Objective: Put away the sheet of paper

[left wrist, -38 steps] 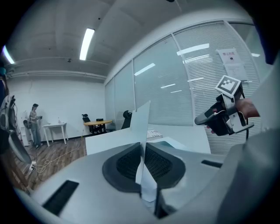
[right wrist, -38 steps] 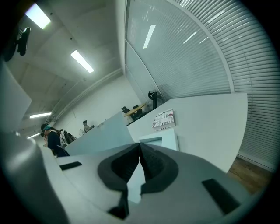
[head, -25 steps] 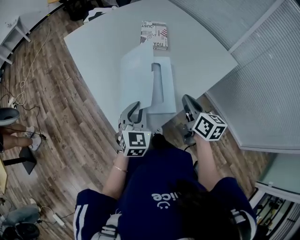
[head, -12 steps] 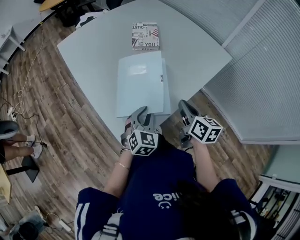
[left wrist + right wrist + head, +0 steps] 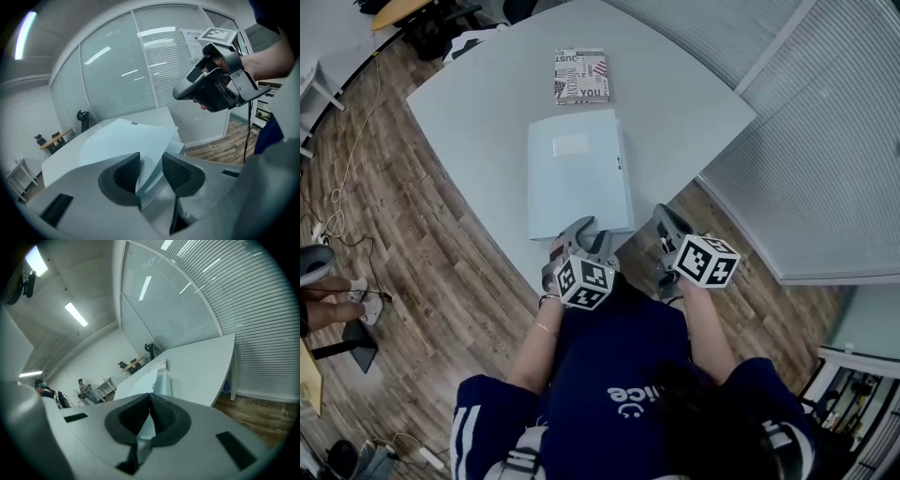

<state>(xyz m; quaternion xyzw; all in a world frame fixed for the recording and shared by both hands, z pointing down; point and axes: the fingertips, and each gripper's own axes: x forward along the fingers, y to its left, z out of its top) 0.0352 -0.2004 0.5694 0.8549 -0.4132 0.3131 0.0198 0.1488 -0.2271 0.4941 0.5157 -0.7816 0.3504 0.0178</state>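
Observation:
A pale blue folder (image 5: pixel 577 173) lies closed and flat on the white table (image 5: pixel 478 103), with a white label on its cover; no loose sheet of paper shows. My left gripper (image 5: pixel 581 225) is at the folder's near edge. Its jaws are opening, and in the left gripper view the cover's corner (image 5: pixel 140 150) sits loose between the pads of the left gripper (image 5: pixel 151 166). My right gripper (image 5: pixel 661 217) is at the folder's near right corner. In the right gripper view the right gripper (image 5: pixel 150 399) is shut, with the folder's edge (image 5: pixel 159 380) running into its pads.
A printed book (image 5: pixel 580 76) lies beyond the folder near the table's far side. Wood floor surrounds the table, and a glass wall with blinds (image 5: pixel 825 159) stands to the right. Cables and chair bases sit on the floor at the left.
The folder's cover, held raised a second ago, now lies flat and closed. The left gripper has drawn back to the near edge and its jaws have spread. The right gripper has barely moved.

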